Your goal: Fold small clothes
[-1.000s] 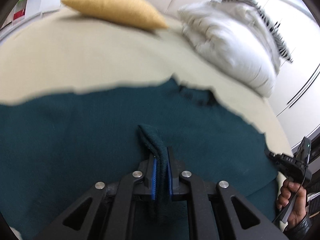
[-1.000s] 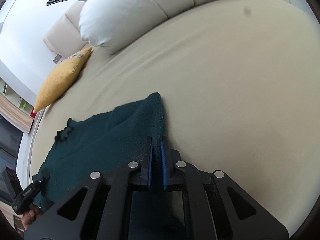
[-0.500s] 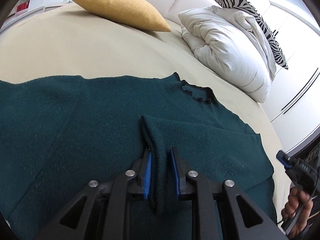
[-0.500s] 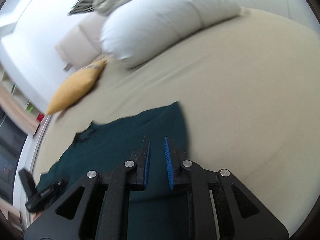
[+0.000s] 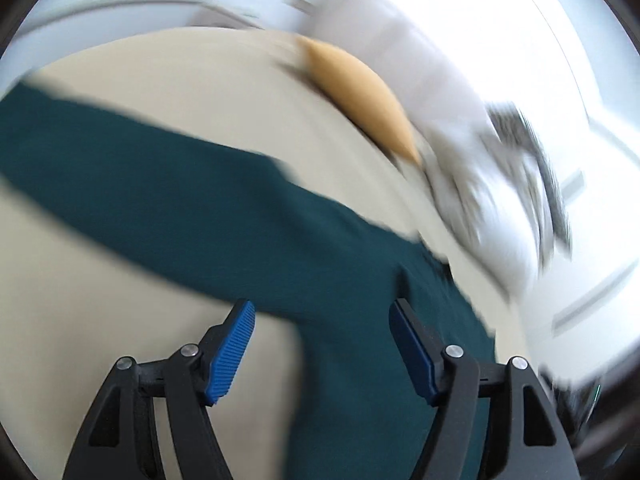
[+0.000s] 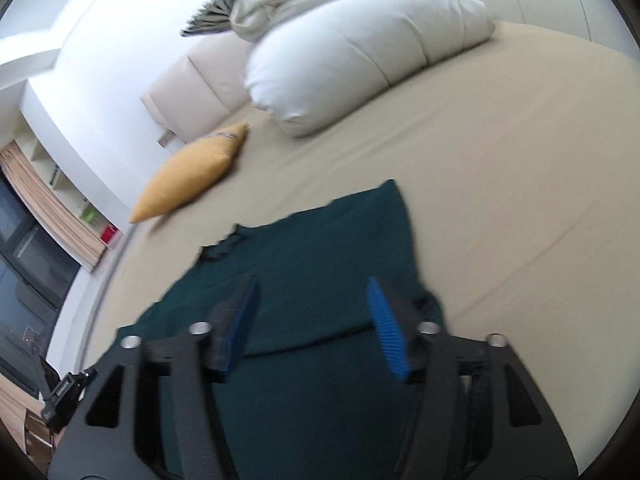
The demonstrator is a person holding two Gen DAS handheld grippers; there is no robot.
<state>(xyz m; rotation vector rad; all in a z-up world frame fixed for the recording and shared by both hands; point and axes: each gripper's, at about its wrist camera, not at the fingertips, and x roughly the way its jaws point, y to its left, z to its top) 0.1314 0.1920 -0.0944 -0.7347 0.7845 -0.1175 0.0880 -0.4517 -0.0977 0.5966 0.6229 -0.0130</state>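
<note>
A dark teal knit sweater (image 5: 248, 232) lies flat on the beige bed (image 5: 200, 96); one long sleeve stretches to the left in the blurred left wrist view. My left gripper (image 5: 320, 344) is open and empty, raised over the sweater's body near the sleeve joint. In the right wrist view the sweater (image 6: 320, 256) lies with a folded edge near my fingers and its neckline at the far left. My right gripper (image 6: 312, 320) is open and empty just above the cloth.
A mustard cushion (image 6: 192, 176) lies at the far side of the bed (image 6: 520, 160), next to a white duvet (image 6: 360, 52) and a zebra-striped pillow (image 6: 224, 12). The cushion (image 5: 360, 96) also shows in the left wrist view. The other hand-held gripper (image 6: 64, 396) shows at lower left.
Both grippers opened and let go of the sweater. The left gripper swung left toward the sleeve; the right gripper lifted back slightly.
</note>
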